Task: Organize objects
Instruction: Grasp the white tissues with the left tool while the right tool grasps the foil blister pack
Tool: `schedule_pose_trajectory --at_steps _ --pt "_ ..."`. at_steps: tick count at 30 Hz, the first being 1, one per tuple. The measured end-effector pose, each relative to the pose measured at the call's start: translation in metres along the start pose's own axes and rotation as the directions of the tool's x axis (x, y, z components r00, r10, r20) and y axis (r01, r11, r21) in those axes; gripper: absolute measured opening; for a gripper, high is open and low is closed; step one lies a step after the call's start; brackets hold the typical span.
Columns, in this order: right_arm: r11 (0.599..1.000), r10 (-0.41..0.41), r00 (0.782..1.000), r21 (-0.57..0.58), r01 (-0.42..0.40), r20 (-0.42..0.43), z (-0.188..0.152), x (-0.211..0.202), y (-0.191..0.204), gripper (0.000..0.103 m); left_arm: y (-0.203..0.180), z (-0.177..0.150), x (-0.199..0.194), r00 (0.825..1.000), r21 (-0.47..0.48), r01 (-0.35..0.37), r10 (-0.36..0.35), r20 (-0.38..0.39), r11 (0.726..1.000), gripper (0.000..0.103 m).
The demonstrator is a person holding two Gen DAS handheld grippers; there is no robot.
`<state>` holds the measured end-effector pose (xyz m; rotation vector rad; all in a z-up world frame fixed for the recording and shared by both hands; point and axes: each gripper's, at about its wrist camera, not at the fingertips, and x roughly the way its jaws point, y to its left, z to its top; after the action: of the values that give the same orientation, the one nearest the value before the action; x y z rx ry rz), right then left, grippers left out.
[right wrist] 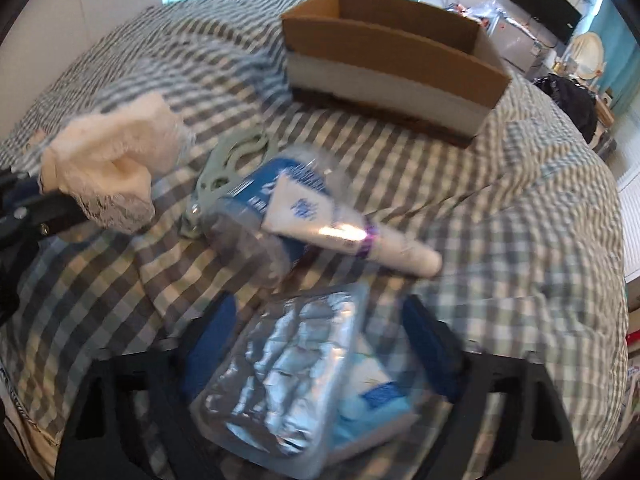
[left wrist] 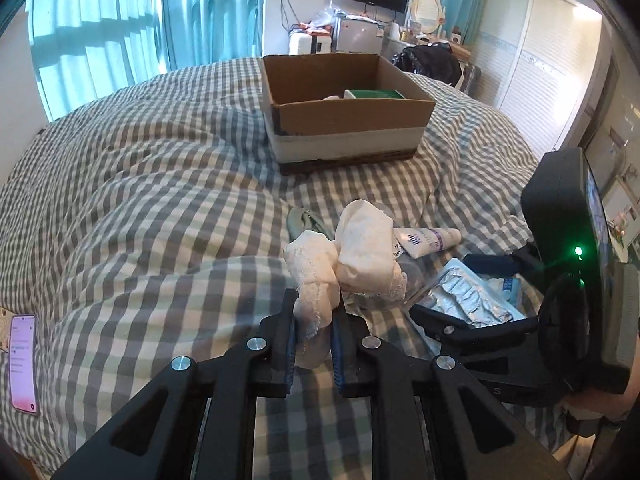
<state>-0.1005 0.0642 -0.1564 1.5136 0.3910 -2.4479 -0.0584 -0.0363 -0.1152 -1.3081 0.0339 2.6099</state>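
My left gripper point(left wrist: 314, 316) is shut on a cream lace cloth point(left wrist: 352, 256), held just above the checked bed; the cloth also shows in the right wrist view point(right wrist: 108, 168). My right gripper point(right wrist: 320, 320) is open around a silver blister pack point(right wrist: 292, 368) lying on a blue and white packet point(right wrist: 376, 396); the pack also shows in the left wrist view point(left wrist: 468, 296). A white tube point(right wrist: 348, 232), a clear plastic bottle with a blue label point(right wrist: 256, 216) and a pale green clip point(right wrist: 228, 168) lie ahead. An open cardboard box point(left wrist: 344, 120) stands further back.
A green box point(left wrist: 376, 94) lies inside the cardboard box. A phone point(left wrist: 23, 364) lies at the bed's left edge. Blue curtains, a TV and a cluttered desk are behind the bed. The checked duvet point(left wrist: 140, 200) is rumpled.
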Motion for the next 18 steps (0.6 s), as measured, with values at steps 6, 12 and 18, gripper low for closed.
schedule_pose_trajectory --at_steps 6,12,18 --pt "1.0 -0.021 0.999 -0.019 0.021 0.039 0.0 -0.014 0.006 0.038 0.006 -0.004 0.004 1.0 -0.023 0.023 -0.023 -0.005 0.999 0.014" --pt "1.0 0.012 0.997 -0.027 -0.01 0.071 0.001 -0.032 0.012 0.02 0.005 -0.004 0.0 0.999 -0.03 0.038 -0.038 -0.002 0.999 0.014" --pt "0.995 0.08 0.995 -0.062 -0.076 0.058 -0.001 -0.031 0.032 0.019 0.002 -0.005 -0.003 0.999 -0.03 0.041 -0.041 0.006 0.999 0.014"
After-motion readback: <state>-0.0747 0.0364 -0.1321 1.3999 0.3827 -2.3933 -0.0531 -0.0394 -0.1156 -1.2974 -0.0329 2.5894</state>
